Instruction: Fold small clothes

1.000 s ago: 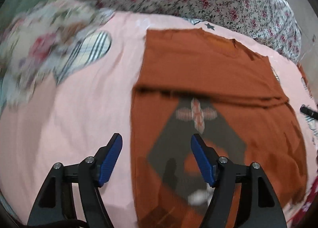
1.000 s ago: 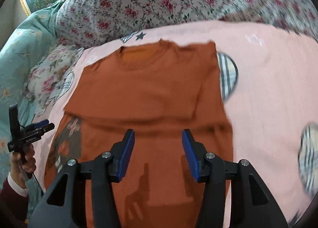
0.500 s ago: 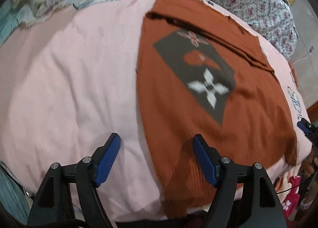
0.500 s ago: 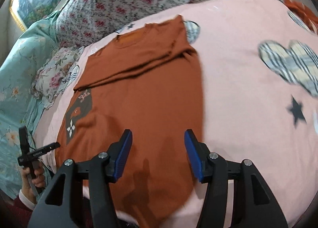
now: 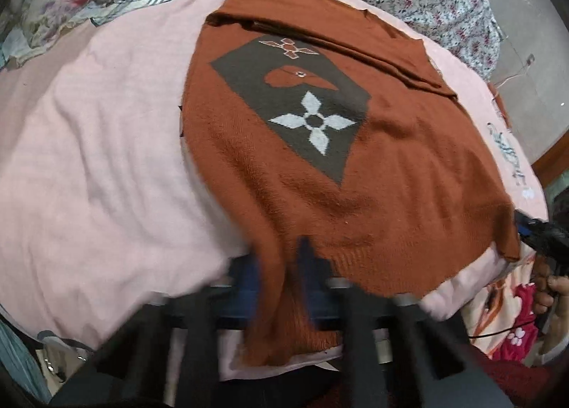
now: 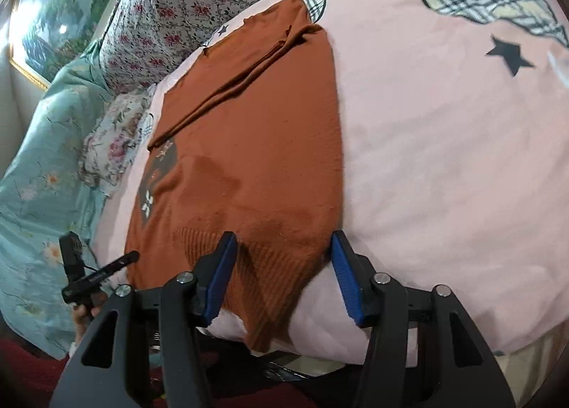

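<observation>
My right gripper (image 6: pixel 282 278) has its two blue-padded fingers (image 6: pixel 221 276) spread apart, one on each side of the ribbed hem of the rust-orange knitted sweater (image 6: pixel 256 144). The hem hangs over the near edge of the pink bed sheet (image 6: pixel 444 144). The sweater lies flat, its upper part folded down across the body, with a dark patch with a white flower at its left side. Black stars and plaid shapes are printed on the sheet. At the far left my other hand (image 6: pixel 85 312) holds the black left gripper (image 6: pixel 96 274), beside a turquoise floral quilt (image 6: pixel 39 173).
</observation>
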Action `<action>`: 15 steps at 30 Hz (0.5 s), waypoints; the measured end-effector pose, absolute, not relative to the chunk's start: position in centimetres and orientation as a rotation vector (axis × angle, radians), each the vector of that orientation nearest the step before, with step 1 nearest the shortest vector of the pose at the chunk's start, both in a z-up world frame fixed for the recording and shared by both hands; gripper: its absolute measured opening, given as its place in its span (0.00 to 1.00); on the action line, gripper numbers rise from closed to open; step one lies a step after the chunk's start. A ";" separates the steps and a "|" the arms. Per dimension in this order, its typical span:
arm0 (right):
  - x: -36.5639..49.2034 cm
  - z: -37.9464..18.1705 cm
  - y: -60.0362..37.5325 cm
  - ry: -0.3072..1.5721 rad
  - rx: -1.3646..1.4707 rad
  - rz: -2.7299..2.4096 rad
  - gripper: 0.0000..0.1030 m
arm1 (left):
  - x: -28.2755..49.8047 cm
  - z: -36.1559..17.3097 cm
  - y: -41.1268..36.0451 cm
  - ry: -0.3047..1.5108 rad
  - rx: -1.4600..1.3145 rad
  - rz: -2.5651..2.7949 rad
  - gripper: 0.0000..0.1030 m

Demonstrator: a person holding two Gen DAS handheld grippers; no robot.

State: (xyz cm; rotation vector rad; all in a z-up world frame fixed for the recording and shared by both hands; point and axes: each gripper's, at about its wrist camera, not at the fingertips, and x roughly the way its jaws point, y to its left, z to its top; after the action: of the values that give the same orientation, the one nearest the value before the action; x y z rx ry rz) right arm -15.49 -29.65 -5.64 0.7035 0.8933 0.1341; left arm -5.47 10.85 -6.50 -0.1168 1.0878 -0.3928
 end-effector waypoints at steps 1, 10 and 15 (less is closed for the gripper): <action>-15.4 -5.8 -29.7 0.905 0.720 0.145 0.09 | -5.5 -6.2 11.3 1.080 -0.119 -0.395 0.06; -17.0 -2.9 -32.1 0.860 0.670 0.164 0.09 | -6.0 -3.8 15.3 1.029 -0.149 -0.411 0.06; -16.6 -4.6 -31.4 0.926 0.646 0.164 0.25 | -5.7 -6.2 15.8 1.132 -0.169 -0.403 0.27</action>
State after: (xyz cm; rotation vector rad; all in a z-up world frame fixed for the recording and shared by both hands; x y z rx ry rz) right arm -16.58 -31.35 -4.59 0.6457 0.9262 0.1638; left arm -5.70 15.78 -6.22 -0.1693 1.1318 -0.4031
